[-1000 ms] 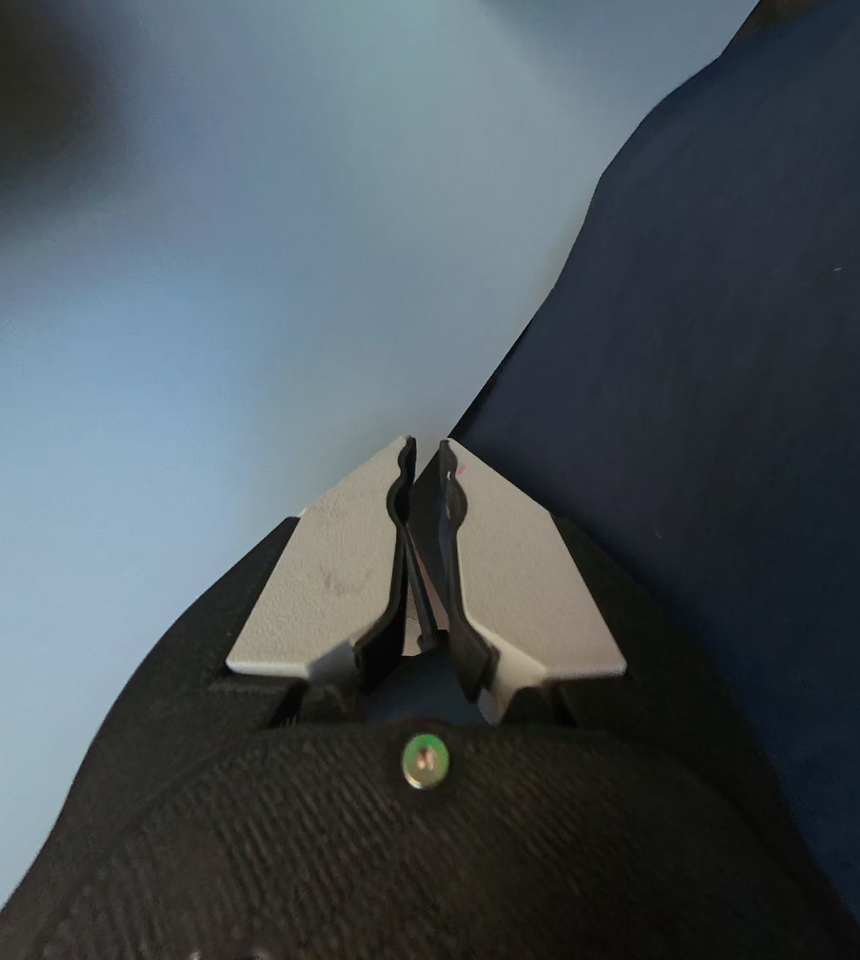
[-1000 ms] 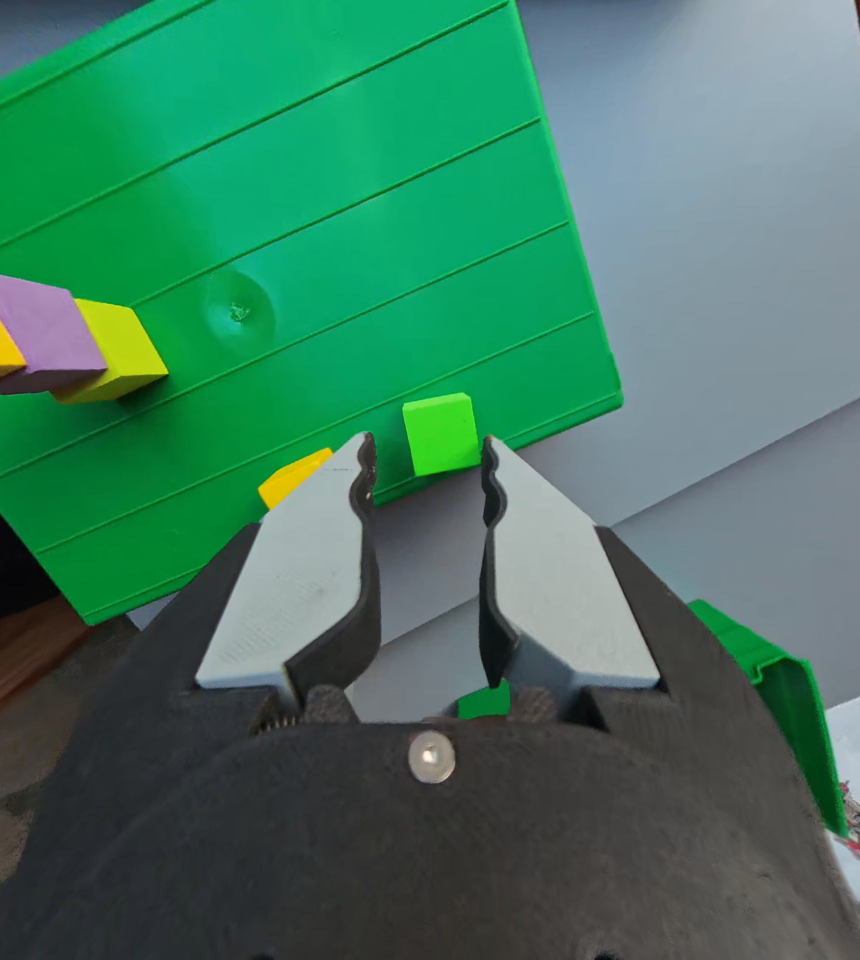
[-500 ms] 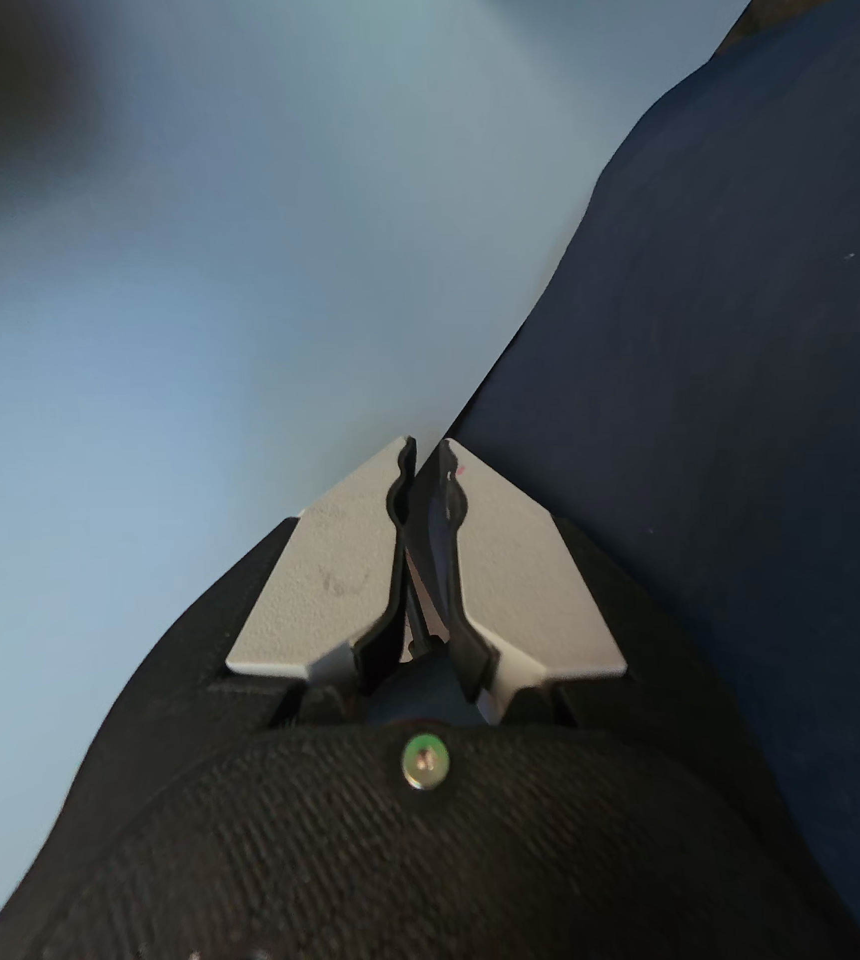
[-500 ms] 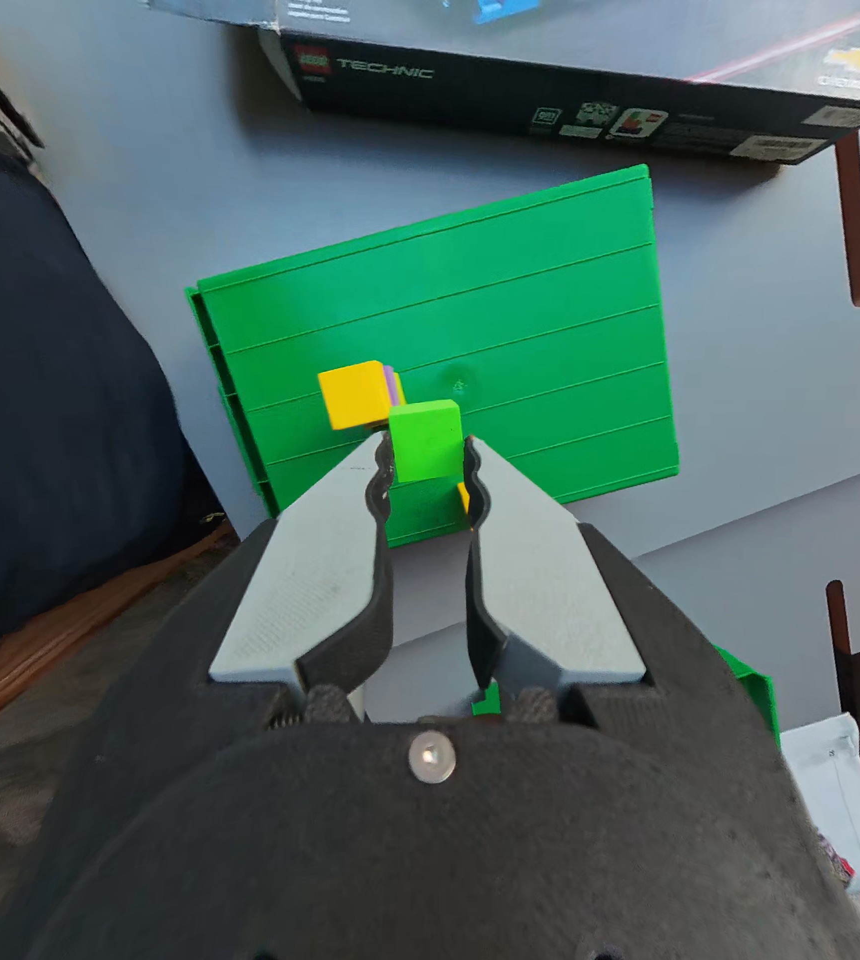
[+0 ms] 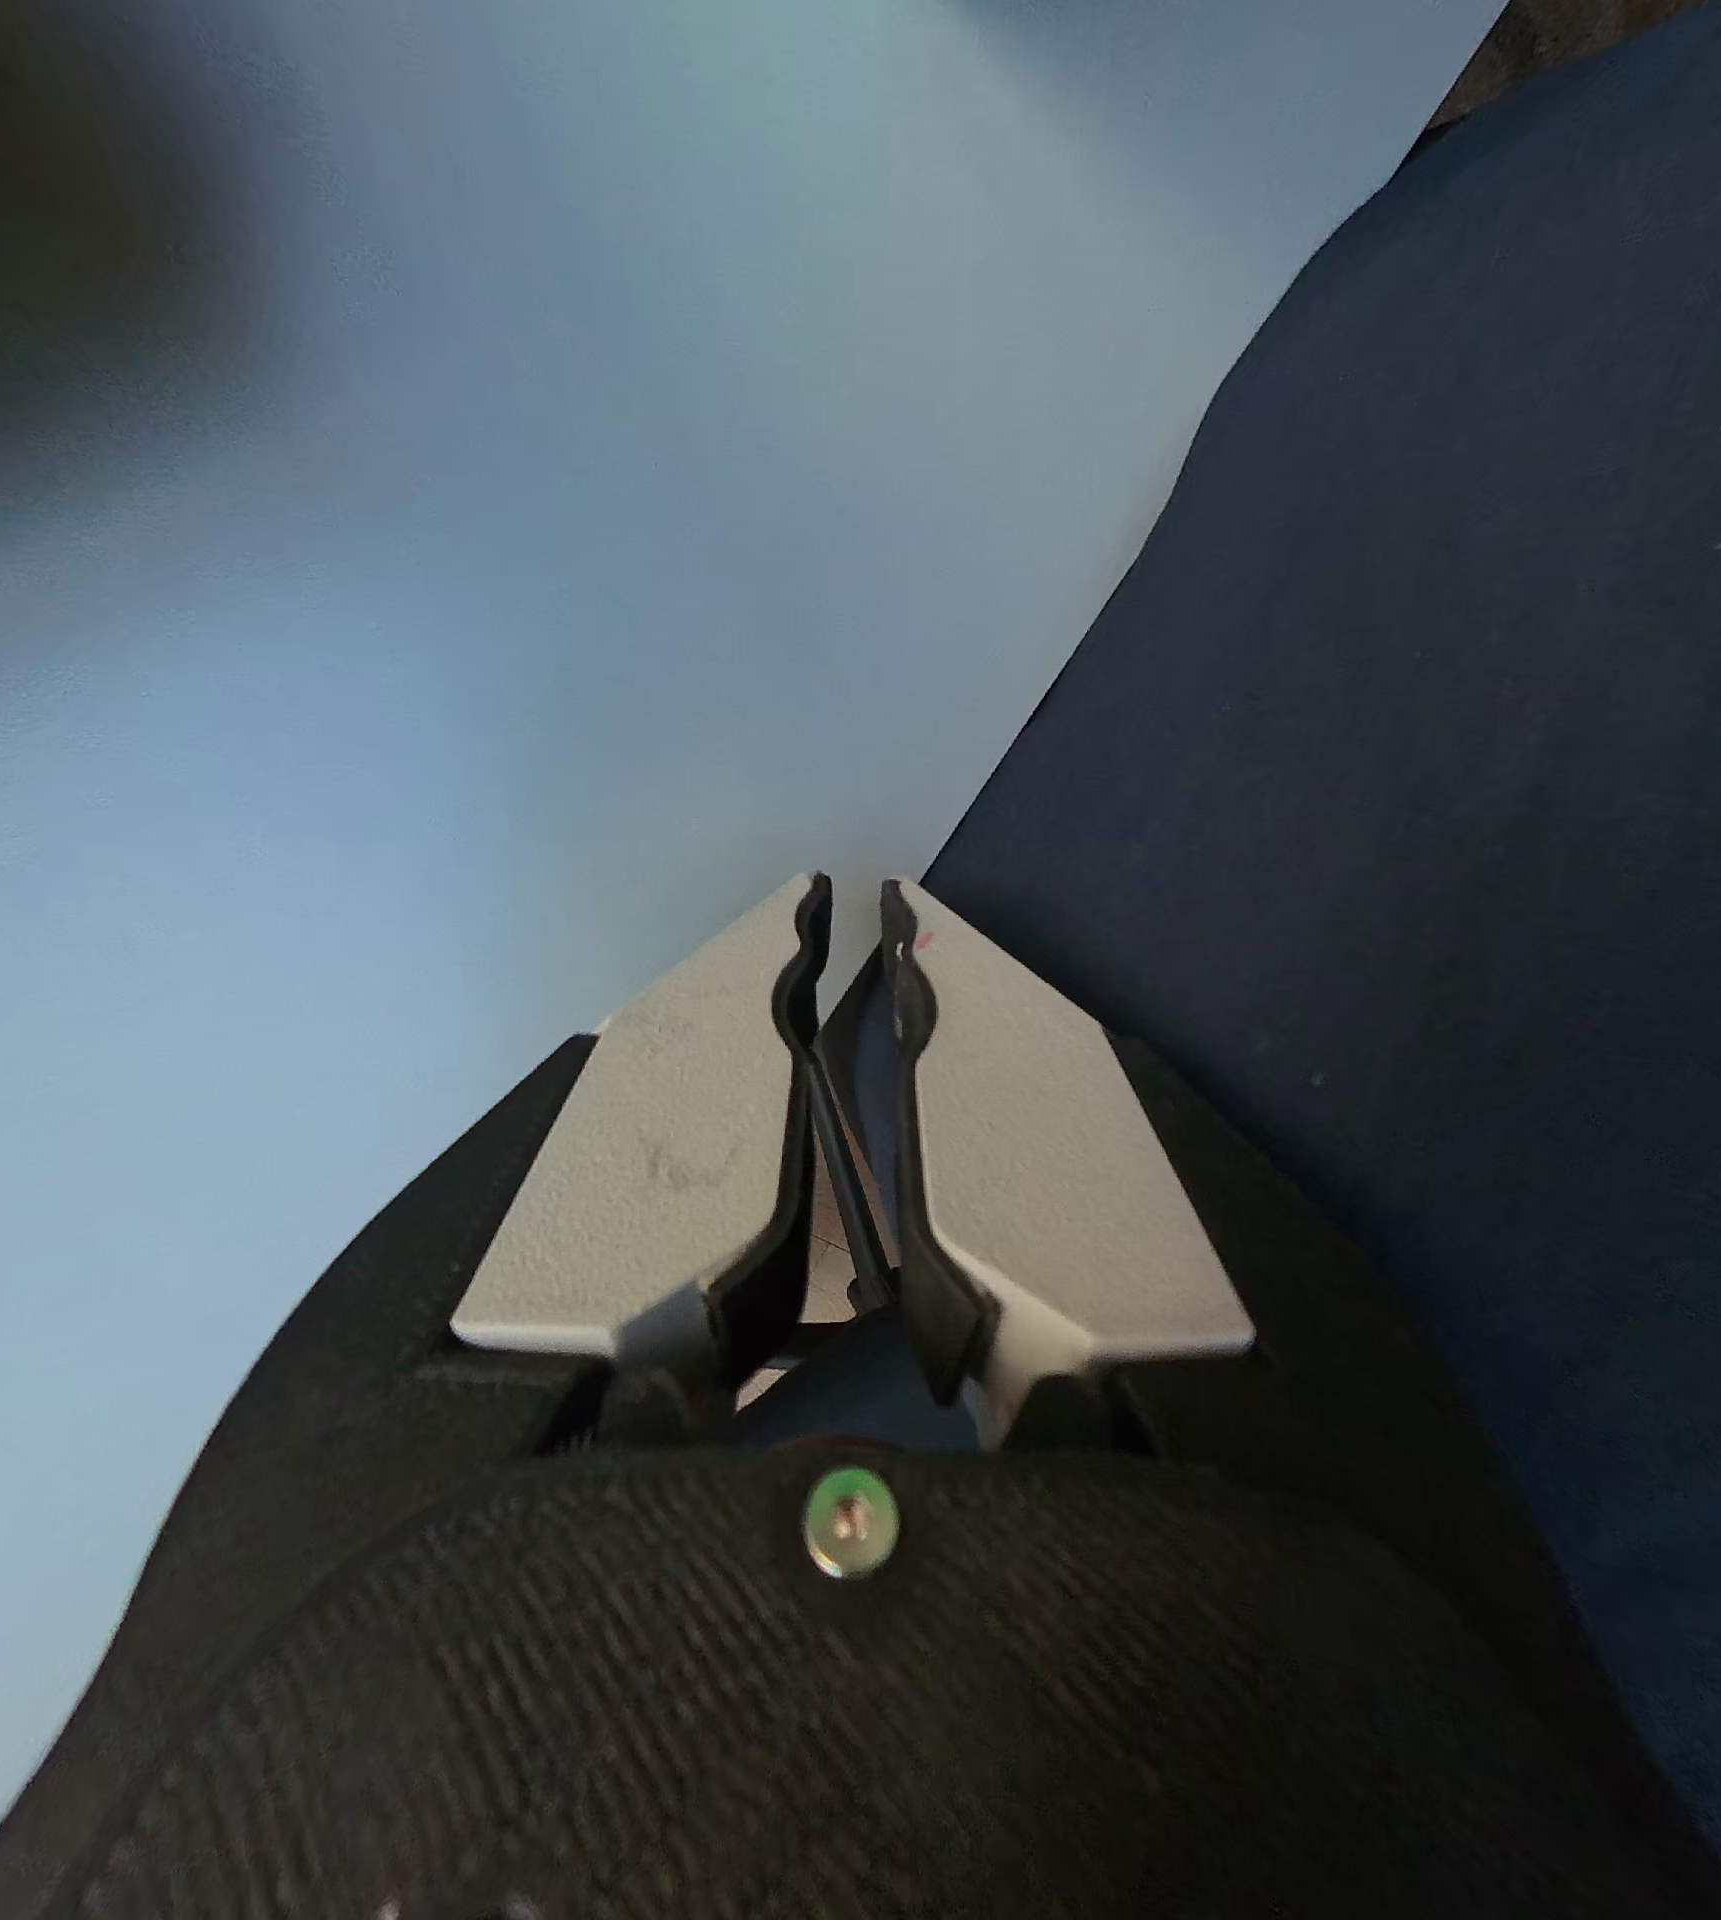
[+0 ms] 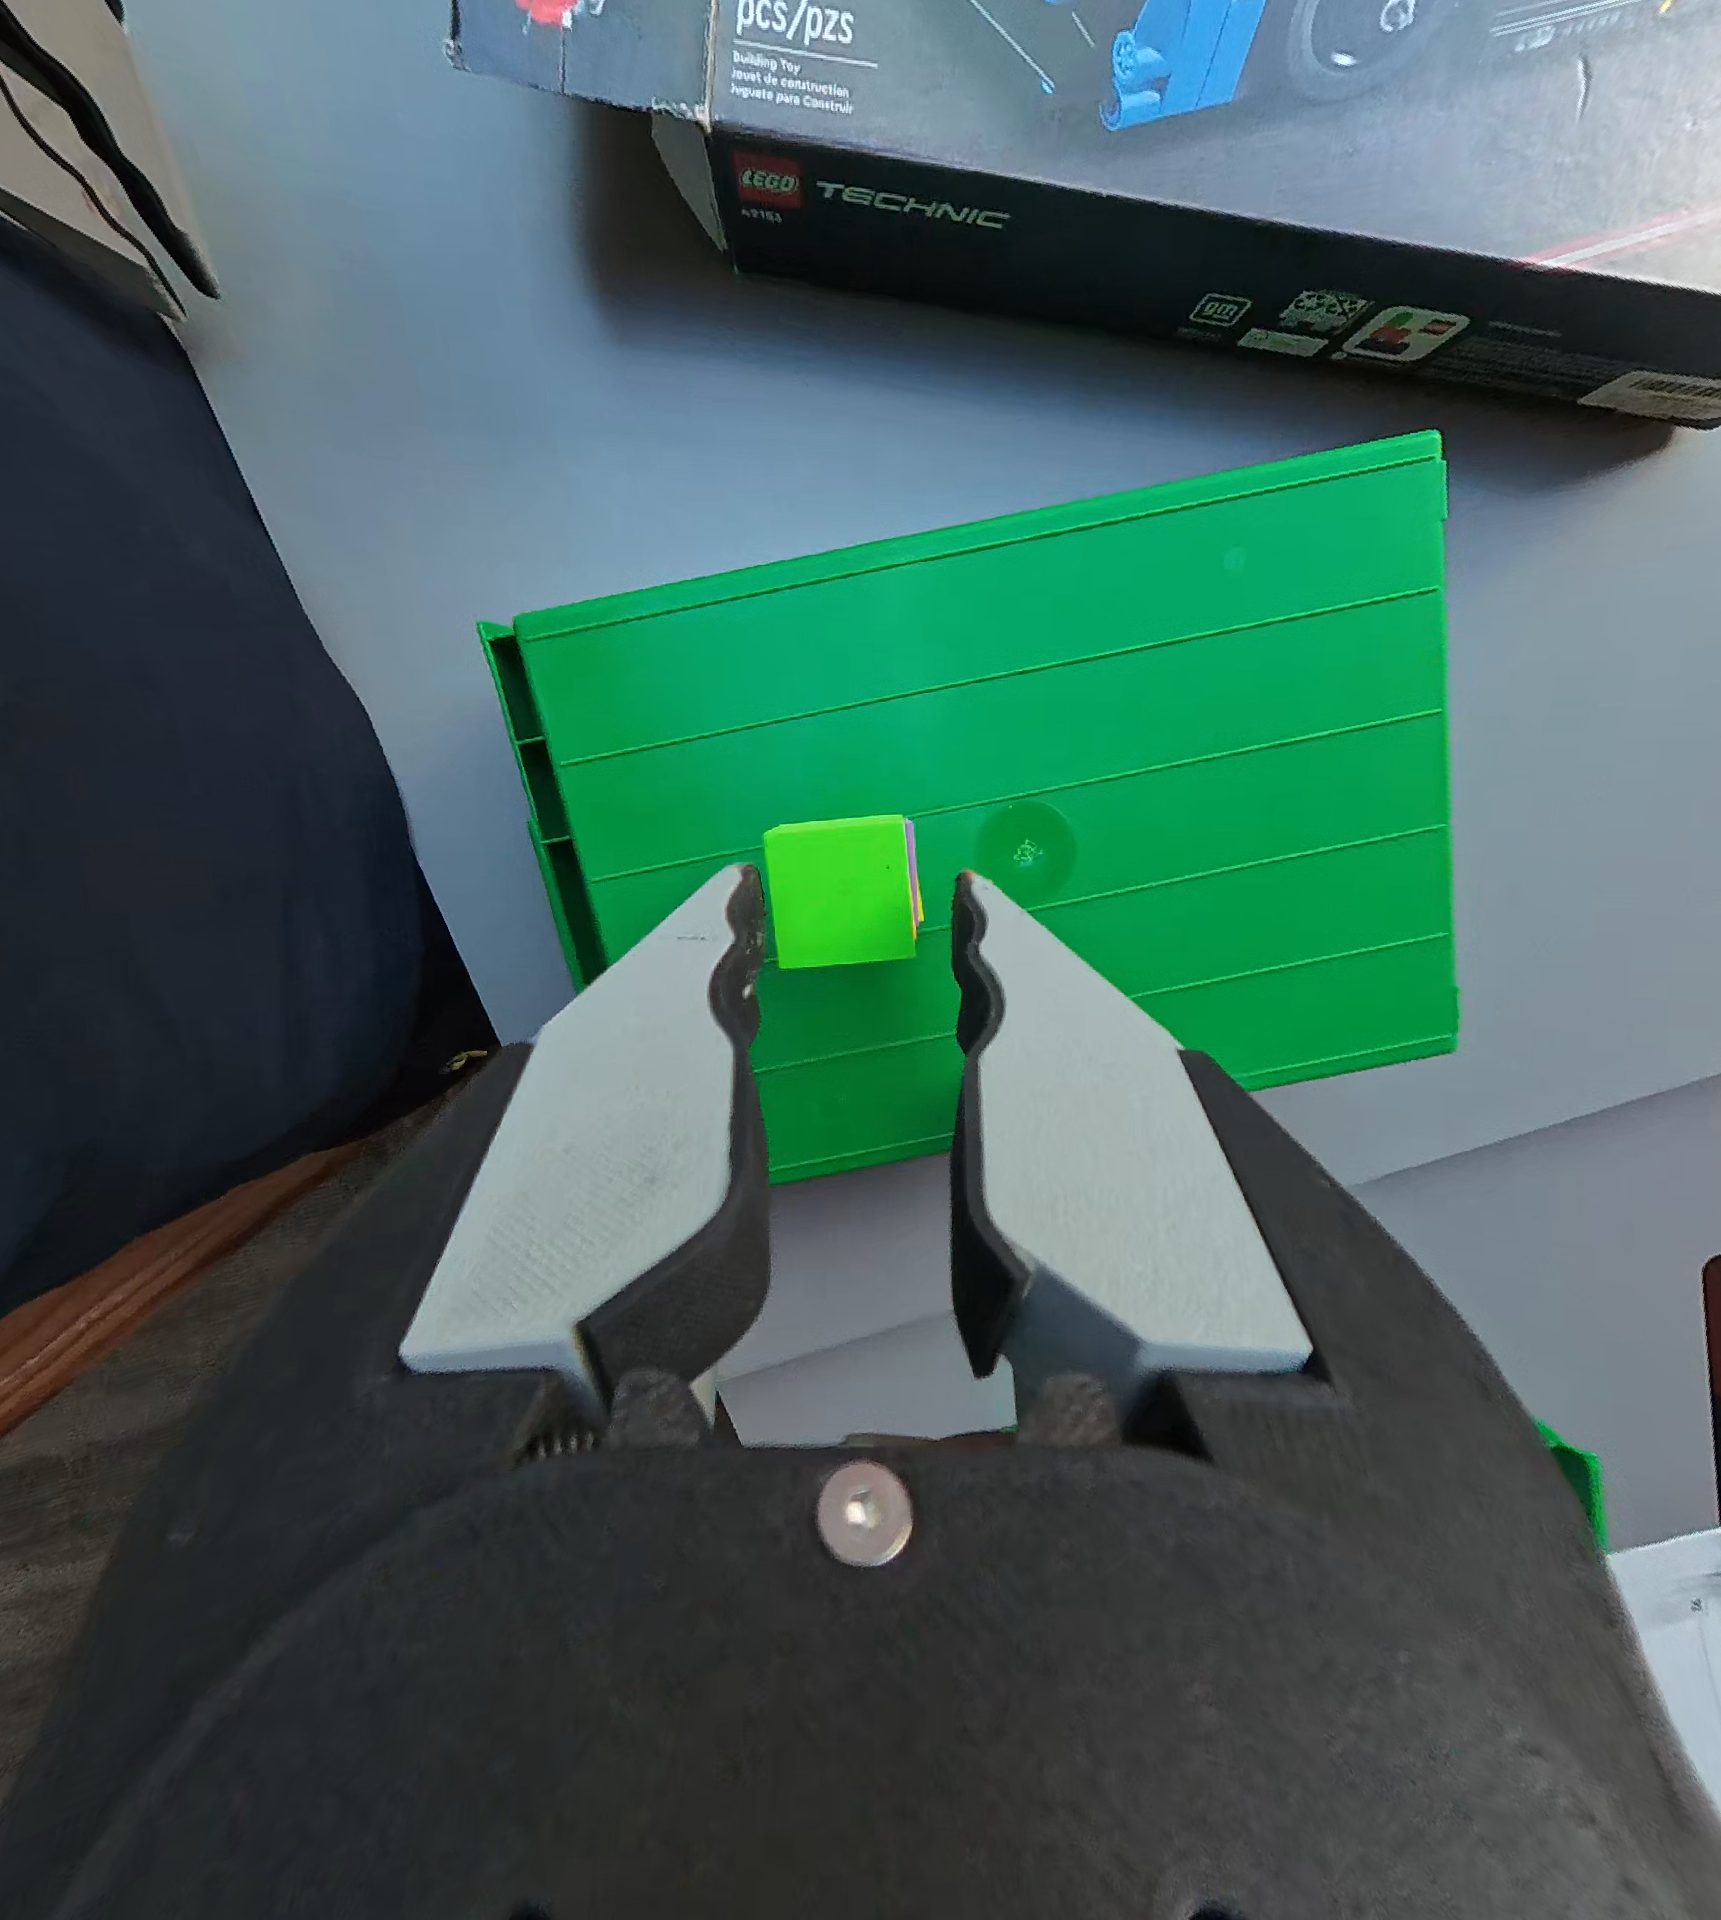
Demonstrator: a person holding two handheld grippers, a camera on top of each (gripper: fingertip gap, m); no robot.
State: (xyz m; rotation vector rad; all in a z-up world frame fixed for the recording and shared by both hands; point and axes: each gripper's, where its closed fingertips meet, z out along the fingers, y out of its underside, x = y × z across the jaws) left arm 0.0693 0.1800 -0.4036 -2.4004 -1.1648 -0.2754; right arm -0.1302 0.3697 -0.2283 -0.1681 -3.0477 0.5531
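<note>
Landmark: we take the overturned green bin (image 6: 1095, 748), lying base-up on the grey tabletop (image 6: 523, 416).
Right hand-held gripper (image 6: 856, 894): we see its fingers apart, over the bin's near-left part, nothing clamped.
Green cube (image 6: 840, 894): stands on the bin between the fingertips, close by the left pad, clear of the right; purple and yellow edges show behind it.
Toy box (image 6: 1251, 239): beyond the bin's far edge.
Left hand-held gripper (image 5: 856, 894): tips nearly together, a narrow gap, nothing clamped; beside dark blue cloth (image 5: 1458, 727).
</note>
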